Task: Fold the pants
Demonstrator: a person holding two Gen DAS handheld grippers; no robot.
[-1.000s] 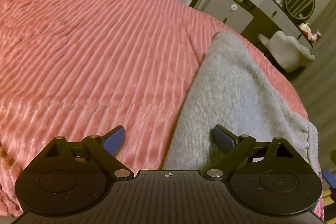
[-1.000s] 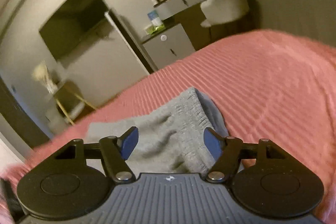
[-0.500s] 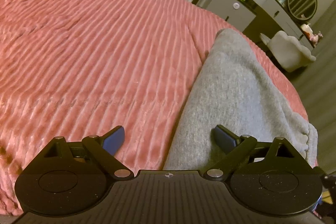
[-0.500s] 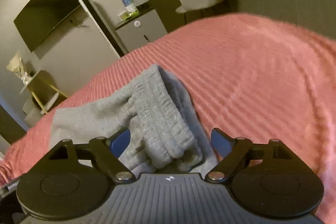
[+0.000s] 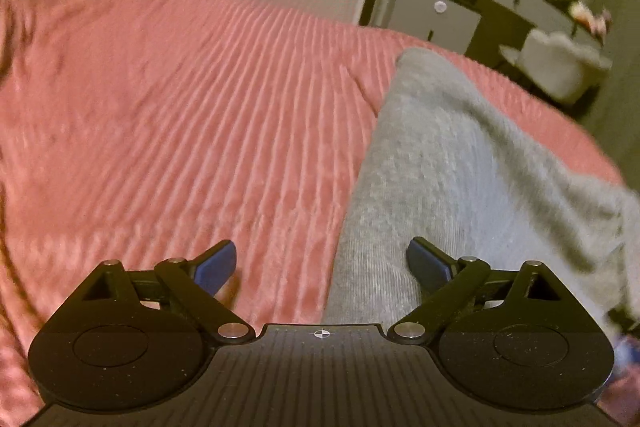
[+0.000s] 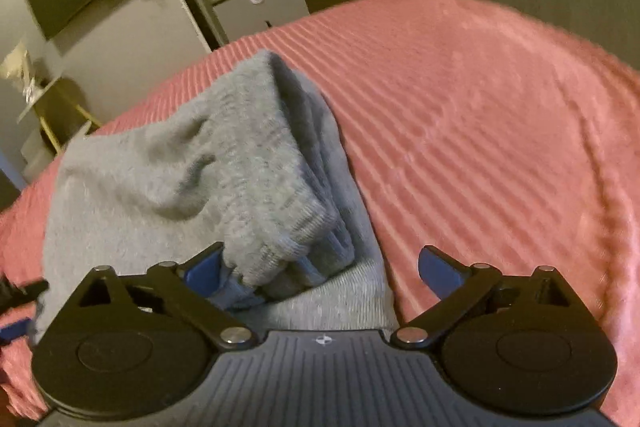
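Pants (image 6: 192, 163) on bedspread (image 6: 480, 131), cabinet (image 6: 260, 7) behind.

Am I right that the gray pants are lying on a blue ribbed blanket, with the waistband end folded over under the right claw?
Not quite: the blanket is pink, not blue, as the right wrist view shows. The rest holds: the gray pants lie on it, ribbed waistband end folded over just ahead of the right claw, whose jaws are opening with nothing pinched.

Pants (image 6: 168, 179) are soft grey knit, ribbed at the cuff; blanket (image 5: 180, 131) is plush ribbed pink; claws (image 6: 320, 271) look matt black plastic.
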